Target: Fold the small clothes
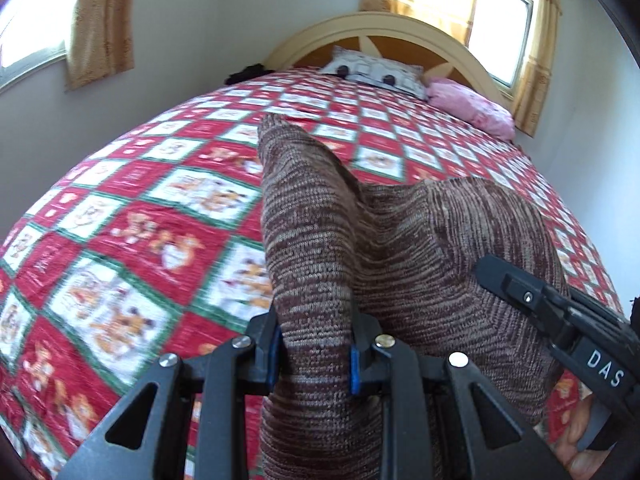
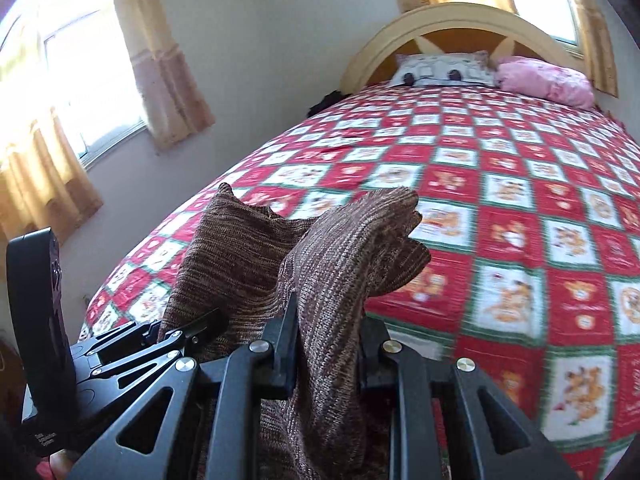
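Knitwear hung over the near end of the quilt [image 2: 500, 200], a brown garment [image 1: 320, 240] pinched by left gripper [image 1: 316, 354] and right gripper [image 2: 330, 354], jaws narrow on cloth that looked soft, floppy, best gripped at its edges.

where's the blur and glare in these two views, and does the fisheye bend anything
Left wrist view: the bedspread smears lower left, the brown knit garment stays sharper, the window blows out white. Right wrist view: blur on the bedspread's right side, strong glare from the left window. Both views bow the bed into a dome.
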A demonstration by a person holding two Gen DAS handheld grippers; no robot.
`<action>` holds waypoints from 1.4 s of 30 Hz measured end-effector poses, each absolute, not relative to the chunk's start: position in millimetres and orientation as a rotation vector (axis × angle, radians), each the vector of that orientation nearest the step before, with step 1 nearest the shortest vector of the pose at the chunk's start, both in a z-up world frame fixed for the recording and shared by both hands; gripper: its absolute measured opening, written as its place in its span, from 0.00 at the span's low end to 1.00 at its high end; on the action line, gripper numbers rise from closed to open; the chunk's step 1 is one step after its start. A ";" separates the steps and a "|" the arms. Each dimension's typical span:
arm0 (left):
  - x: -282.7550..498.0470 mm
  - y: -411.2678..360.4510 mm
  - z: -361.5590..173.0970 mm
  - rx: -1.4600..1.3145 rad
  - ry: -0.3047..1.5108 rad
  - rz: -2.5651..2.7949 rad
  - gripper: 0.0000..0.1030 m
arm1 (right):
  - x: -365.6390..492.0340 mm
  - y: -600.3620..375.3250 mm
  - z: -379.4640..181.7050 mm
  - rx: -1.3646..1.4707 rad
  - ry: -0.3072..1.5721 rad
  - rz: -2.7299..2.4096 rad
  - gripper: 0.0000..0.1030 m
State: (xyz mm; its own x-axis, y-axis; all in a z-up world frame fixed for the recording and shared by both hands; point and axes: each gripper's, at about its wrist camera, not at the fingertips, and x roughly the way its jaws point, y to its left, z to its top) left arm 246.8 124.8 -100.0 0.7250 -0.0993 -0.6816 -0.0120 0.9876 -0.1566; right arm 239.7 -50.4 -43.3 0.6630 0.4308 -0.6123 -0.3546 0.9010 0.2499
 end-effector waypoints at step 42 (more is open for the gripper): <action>370.7 183.4 -160.0 -0.340 0.892 -0.059 0.62 | 383.6 -50.6 -136.5 0.296 0.903 0.458 0.24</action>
State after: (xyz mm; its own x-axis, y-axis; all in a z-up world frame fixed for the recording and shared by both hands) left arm 370.7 183.4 -160.0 0.6299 -0.1914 -0.7527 -0.0899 0.9447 -0.3154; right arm 383.6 -50.6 -136.5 0.5330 0.4989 -0.6833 -0.2558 0.8649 0.4320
